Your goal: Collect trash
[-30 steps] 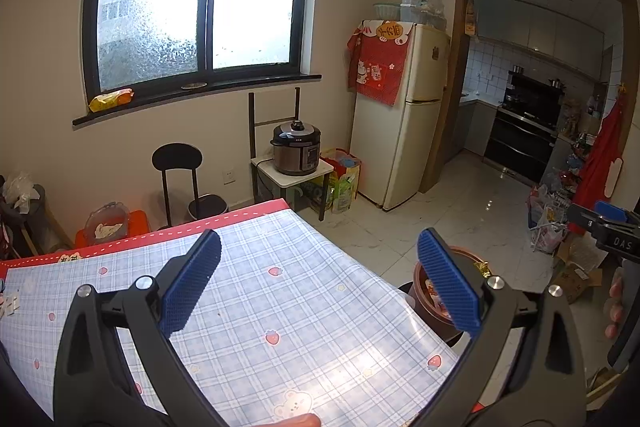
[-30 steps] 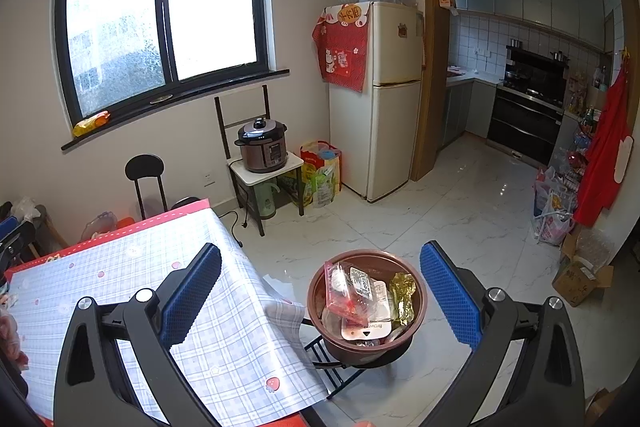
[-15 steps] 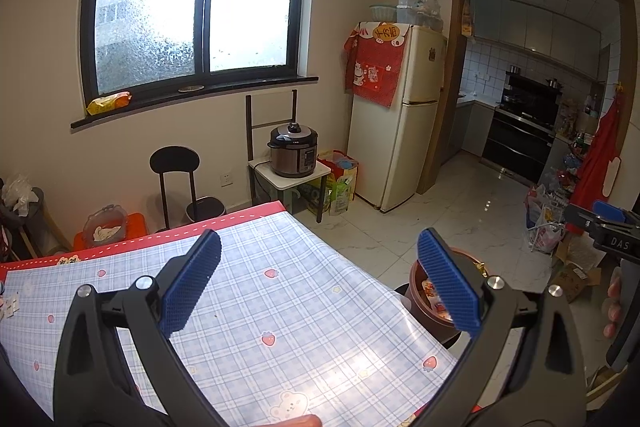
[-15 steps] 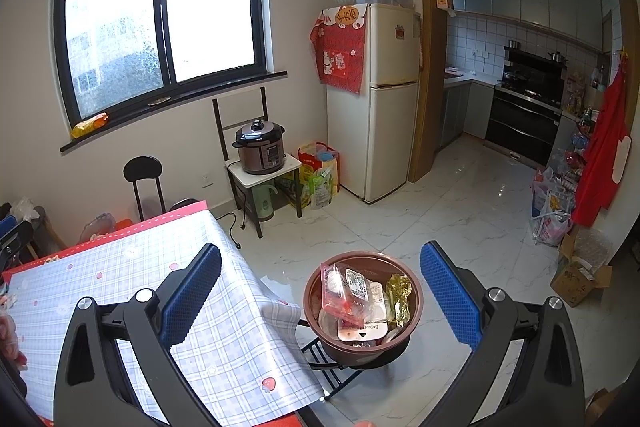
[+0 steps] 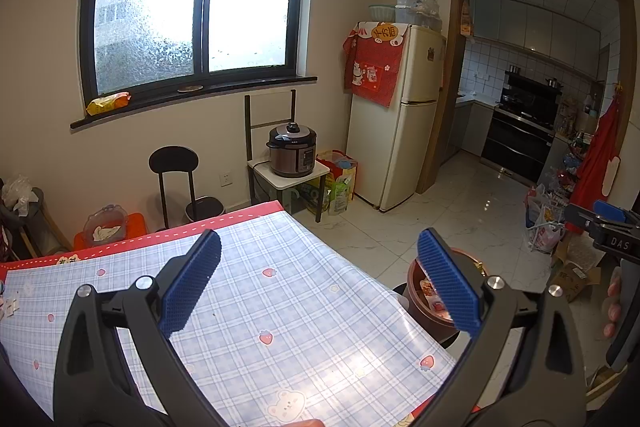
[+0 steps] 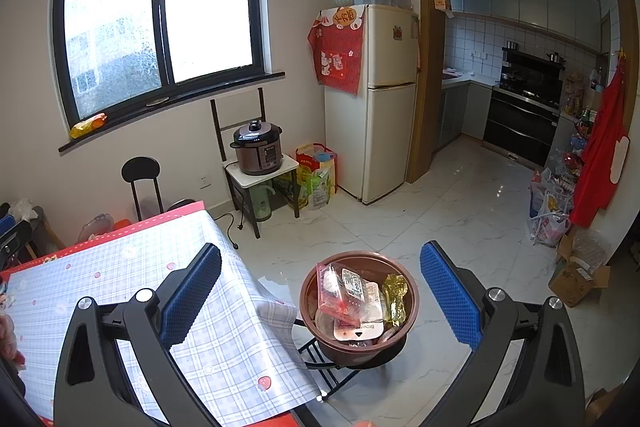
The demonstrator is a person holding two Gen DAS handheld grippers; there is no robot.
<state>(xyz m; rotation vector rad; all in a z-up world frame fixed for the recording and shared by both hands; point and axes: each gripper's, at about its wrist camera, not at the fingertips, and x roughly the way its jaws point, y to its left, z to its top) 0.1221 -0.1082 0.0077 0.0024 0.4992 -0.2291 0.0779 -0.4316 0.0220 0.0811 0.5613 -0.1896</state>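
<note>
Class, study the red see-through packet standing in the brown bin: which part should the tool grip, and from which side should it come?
Grip the upper edge of the red packet. It stands tilted, above the other wrappers in the brown bin, so that edge is free. Come from above with the open right tool, one pad on each flat face; the bin's wall blocks a sideways approach.

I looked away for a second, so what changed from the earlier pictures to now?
Almost nothing. Both hand-held grippers, left and right, eased slightly, so the view shifted a little. Both stay open and empty. The trash stays in the brown bowl beside the table.
</note>
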